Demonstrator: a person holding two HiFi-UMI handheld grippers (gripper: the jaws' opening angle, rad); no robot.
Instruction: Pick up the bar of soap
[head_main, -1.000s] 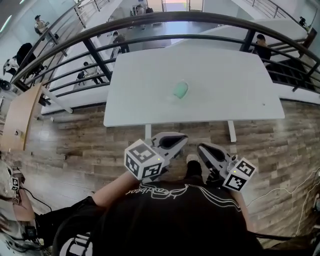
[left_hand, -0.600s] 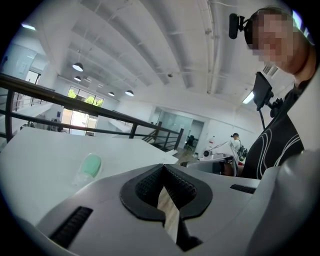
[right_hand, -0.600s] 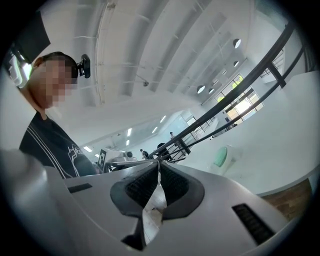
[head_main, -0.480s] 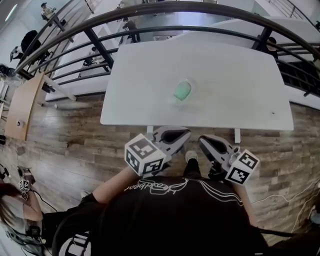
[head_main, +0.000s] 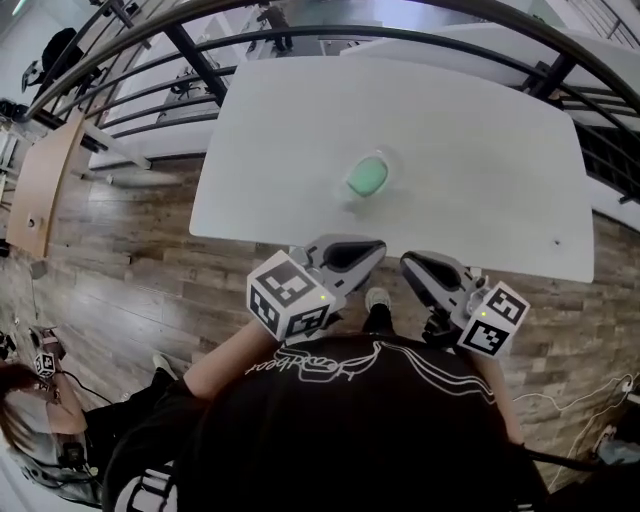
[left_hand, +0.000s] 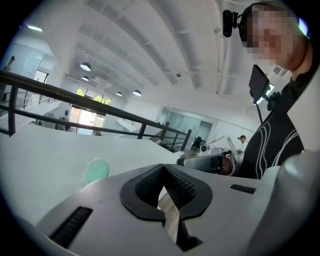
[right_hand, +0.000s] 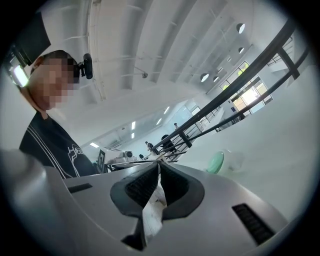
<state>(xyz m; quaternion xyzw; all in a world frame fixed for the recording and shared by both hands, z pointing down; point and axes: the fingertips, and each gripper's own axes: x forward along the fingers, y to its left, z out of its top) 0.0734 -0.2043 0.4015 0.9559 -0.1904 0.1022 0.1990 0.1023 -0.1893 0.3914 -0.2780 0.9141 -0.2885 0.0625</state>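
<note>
A pale green bar of soap (head_main: 367, 176) lies in a clear dish (head_main: 386, 158) near the middle of the white table (head_main: 480, 130). Both grippers hover over the wood floor, short of the table's near edge and close to the person's chest. My left gripper (head_main: 373, 248) is shut with nothing in it, and the soap (left_hand: 96, 170) shows ahead to the left of its jaws (left_hand: 162, 172). My right gripper (head_main: 408, 264) is also shut and empty. From it the soap (right_hand: 216, 162) lies ahead to the right of its jaws (right_hand: 159, 172).
A dark metal railing (head_main: 200, 62) runs behind the table, with a lower level beyond it. A wooden desk (head_main: 40, 170) stands at the far left. A small dark speck (head_main: 557, 241) marks the table's right side. White table legs (head_main: 296, 255) stand under the near edge.
The head view has shifted forward and down, so the table and soap now sit lower and larger in it. Both grippers stay shut near the body.
</note>
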